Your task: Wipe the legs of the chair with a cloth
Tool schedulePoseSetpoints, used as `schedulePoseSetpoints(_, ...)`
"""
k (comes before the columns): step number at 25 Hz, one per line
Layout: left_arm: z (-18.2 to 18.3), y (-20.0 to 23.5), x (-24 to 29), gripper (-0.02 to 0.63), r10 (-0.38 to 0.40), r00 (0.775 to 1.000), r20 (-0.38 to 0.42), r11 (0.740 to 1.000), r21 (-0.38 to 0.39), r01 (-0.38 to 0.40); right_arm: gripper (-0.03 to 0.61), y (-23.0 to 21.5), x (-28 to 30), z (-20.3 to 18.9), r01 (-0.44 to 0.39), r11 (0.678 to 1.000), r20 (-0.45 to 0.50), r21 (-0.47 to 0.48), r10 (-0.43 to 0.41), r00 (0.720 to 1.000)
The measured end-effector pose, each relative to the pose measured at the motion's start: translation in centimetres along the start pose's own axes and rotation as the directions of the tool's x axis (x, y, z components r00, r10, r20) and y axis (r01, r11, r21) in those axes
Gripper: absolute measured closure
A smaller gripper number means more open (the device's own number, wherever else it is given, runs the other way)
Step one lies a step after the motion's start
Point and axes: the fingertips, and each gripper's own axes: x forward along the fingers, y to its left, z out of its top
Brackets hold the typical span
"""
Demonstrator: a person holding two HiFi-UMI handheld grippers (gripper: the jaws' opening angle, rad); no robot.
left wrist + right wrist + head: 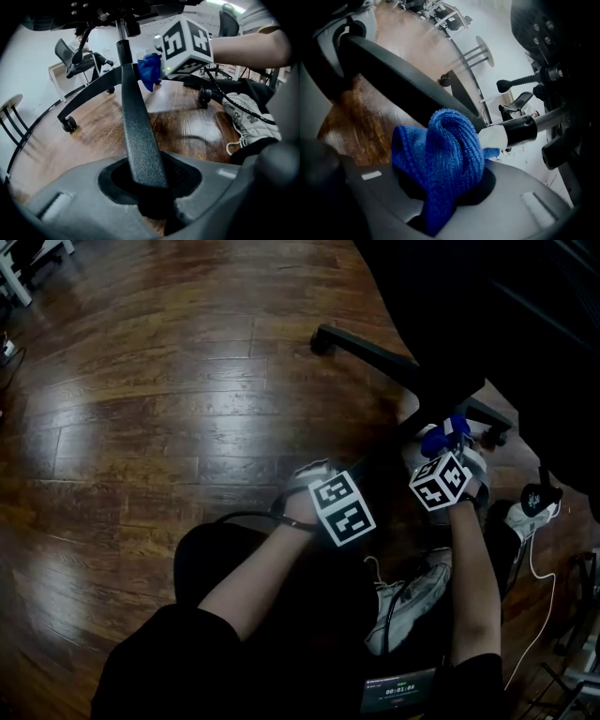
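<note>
Office, swivel chairs [77, 58], wooden floor [141, 409]

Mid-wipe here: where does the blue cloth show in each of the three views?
Head view: blue cloth right of centre, below the dark seat.
Left gripper view: cloth top centre, against the leg.
Right gripper view: cloth large, centre foreground.
Shared landmark: the black chair base.

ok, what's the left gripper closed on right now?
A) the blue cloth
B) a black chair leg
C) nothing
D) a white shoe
B: in the left gripper view, the black chair leg runs straight into the left gripper and is pinched there, while the blue cloth sits in the right gripper.
</note>
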Motion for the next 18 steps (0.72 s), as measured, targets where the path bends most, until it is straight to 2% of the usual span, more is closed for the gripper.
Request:
schedulePoseSetpoints(3,-0.1,0.1,-0.1,0.492,-0.004,1.0,0.006,1.0,0.006,0.004,0.499,-0.5,0.1,1.0,-0.004,1.0,0.005,-0.018,0.004,1.0)
schedulePoseSetpoints(5,-0.1,0.2,-0.1,0.492,-0.004,1.0,0.009,1.0,0.007,0.004,0.499,0.1,-0.5,0.2,0.003,0.999,0.021,-0.042,-0.002,1.0)
schedulePoseSetpoints(11,-0.3,0.1,0.1,0.492,0.009,1.0,0.016,1.0,0.013,-0.009,0.499,5.6,-5.0,-7.5,-0.072,0.996,0.007,-0.046,0.072,0.997)
schedulePoseSetpoints(18,-0.3,0.3,0.3,0.491,0.03,0.999,0.014,1.0,0.004,-0.03,0.499,10.2,-9.7,-15.0,-0.132,0.991,0.042,0.02,0.131,0.99)
